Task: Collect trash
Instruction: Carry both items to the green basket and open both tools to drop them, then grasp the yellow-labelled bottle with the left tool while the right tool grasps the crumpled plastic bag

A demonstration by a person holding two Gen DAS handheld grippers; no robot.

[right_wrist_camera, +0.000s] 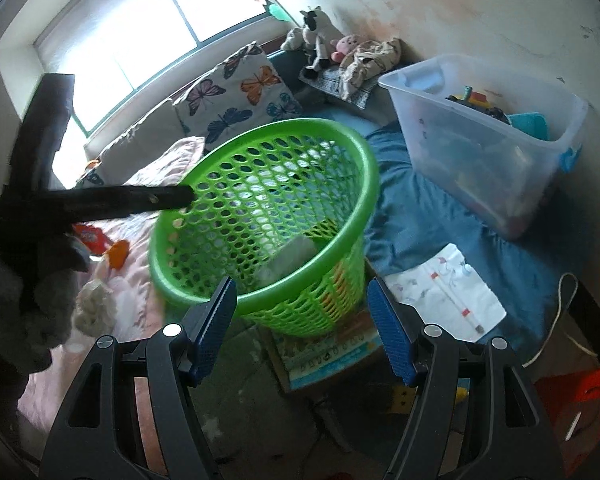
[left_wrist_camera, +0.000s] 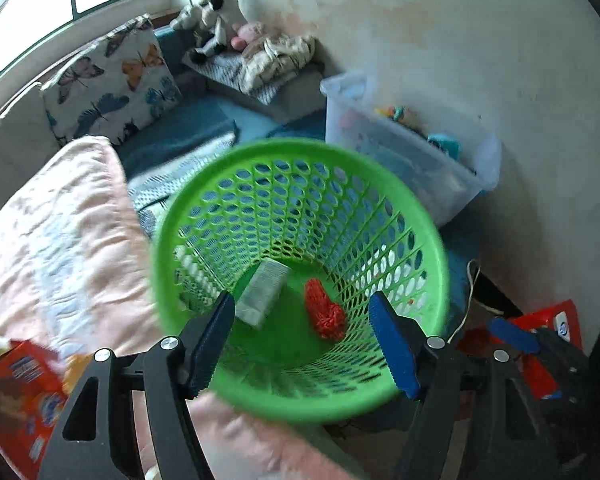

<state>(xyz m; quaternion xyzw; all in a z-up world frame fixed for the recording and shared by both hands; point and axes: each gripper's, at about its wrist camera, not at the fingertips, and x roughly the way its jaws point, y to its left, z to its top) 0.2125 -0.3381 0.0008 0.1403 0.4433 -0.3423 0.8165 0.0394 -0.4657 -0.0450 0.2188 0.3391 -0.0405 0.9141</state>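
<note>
Blue-padded left tongs [left_wrist_camera: 302,344] fill the bottom of the left wrist view, their two jaws spread apart with nothing pinched between them, hanging over the mouth of one green mesh basket [left_wrist_camera: 400,216] at the centre of the frame. Two pieces of trash lie on the basket's floor: one pale crumpled packet [left_wrist_camera: 262,290] just beside the left jaw and one red net wad [left_wrist_camera: 324,312] to its right, the two apart. Motion blur smears the basket's near rim. One red printed box [left_wrist_camera: 20,396] is cut off at the lower left edge, lying on a pink blanket [left_wrist_camera: 60,240]; another red package [left_wrist_camera: 556,324] at the lower right is half hidden behind a second pair of blue-tipped tongs, whose state cannot be told from here. One clear storage bin [left_wrist_camera: 404,148] stands at the upper right, its contents too blurred to name. In the right wrist view the right tongs [right_wrist_camera: 302,326] sit at the bottom centre, jaws likewise apart and gripping nothing, with the same basket [right_wrist_camera: 260,184] just beyond them, tilted towards the camera. Only the pale packet [right_wrist_camera: 296,254] shows inside; the basket wall hides the rest. One dark arm of the other tool [right_wrist_camera: 100,200] reaches in from the left edge to the basket's rim, its tip lost against the mesh. One white printed cloth [right_wrist_camera: 448,292] lies on the blue bedsheet [right_wrist_camera: 420,216] at the right, below the clear bin [right_wrist_camera: 480,148].
</note>
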